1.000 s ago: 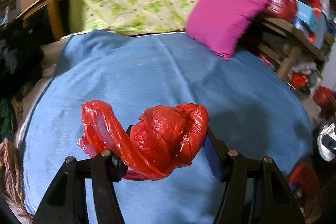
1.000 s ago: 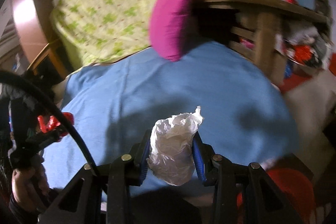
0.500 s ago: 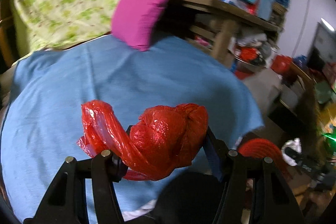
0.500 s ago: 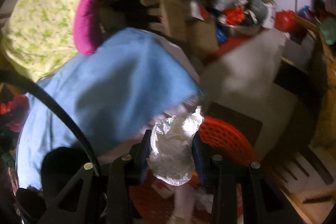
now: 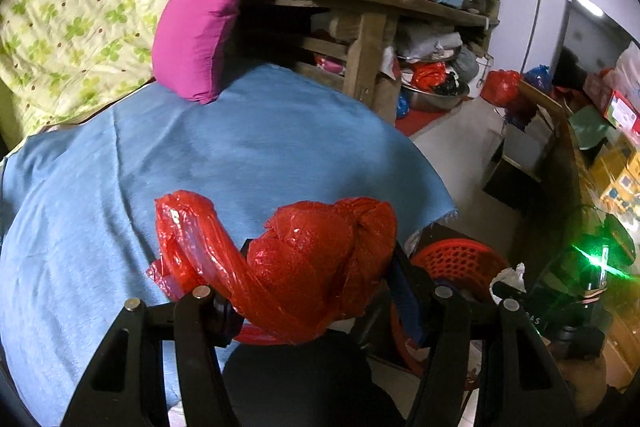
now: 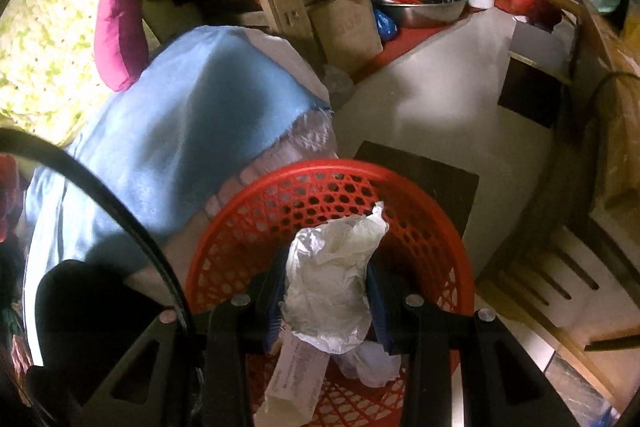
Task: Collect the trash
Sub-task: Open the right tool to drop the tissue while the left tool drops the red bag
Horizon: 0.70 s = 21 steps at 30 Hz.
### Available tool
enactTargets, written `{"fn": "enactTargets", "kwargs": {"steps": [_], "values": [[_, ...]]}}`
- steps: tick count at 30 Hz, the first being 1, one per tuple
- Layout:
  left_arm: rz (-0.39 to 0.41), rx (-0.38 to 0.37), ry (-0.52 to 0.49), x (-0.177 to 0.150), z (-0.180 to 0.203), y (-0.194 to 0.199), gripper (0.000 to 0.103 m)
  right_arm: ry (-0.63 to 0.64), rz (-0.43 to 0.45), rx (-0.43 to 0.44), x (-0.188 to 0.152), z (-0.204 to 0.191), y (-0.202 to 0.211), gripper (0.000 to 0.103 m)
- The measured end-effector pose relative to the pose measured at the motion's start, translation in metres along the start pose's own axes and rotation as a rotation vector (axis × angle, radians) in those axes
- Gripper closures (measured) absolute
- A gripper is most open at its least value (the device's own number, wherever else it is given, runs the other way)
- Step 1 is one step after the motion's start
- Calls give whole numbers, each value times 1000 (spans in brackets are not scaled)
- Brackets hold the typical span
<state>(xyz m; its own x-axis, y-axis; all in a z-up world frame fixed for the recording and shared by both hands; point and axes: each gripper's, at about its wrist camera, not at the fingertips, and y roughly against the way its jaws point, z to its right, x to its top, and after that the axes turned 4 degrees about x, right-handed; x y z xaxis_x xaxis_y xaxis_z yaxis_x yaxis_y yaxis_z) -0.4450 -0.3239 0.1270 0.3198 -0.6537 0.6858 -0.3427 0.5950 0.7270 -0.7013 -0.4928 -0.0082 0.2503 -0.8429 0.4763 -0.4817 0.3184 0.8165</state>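
Right wrist view: right gripper point(image 6: 326, 301) clamps a crumpled white plastic bag point(image 6: 334, 287) above the red mesh basket point(image 6: 440, 227), undropped, while left gripper point(image 5: 316, 283) grips a knotted red plastic bag point(image 5: 316, 263) over the blue bedcover point(image 5: 200, 155).

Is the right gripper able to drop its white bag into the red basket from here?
Probably yes. The right gripper, its jaws shut on the crumpled white plastic bag, hangs over the open top of the red plastic mesh basket, and nothing lies between them. Only loose trash sits inside.
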Motion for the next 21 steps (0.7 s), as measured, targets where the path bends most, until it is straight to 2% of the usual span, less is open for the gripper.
{"fn": "enactTargets", "kwargs": {"steps": [5,6,7,10,12,21], "values": [[-4,-5,-10,-1,6,-2,39,-10,-21,0,-4,2,-6,63],[-5,-6,-12,-1,6,-1,39,-14,-25,0,-5,3,-7,60],[-6,-7,-14,-1,8,-2,39,-23,-36,2,-5,3,-9,50],[-12,-13,-20,-2,10,-4,39,-31,-36,1,-6,5,-10,45],[-16,-15,-23,-3,13,-6,39,-40,-32,-2,-5,7,-7,39],[-62,-86,-75,-4,51,-20,39,-20,64,-5,-2,4,34,38]]}}
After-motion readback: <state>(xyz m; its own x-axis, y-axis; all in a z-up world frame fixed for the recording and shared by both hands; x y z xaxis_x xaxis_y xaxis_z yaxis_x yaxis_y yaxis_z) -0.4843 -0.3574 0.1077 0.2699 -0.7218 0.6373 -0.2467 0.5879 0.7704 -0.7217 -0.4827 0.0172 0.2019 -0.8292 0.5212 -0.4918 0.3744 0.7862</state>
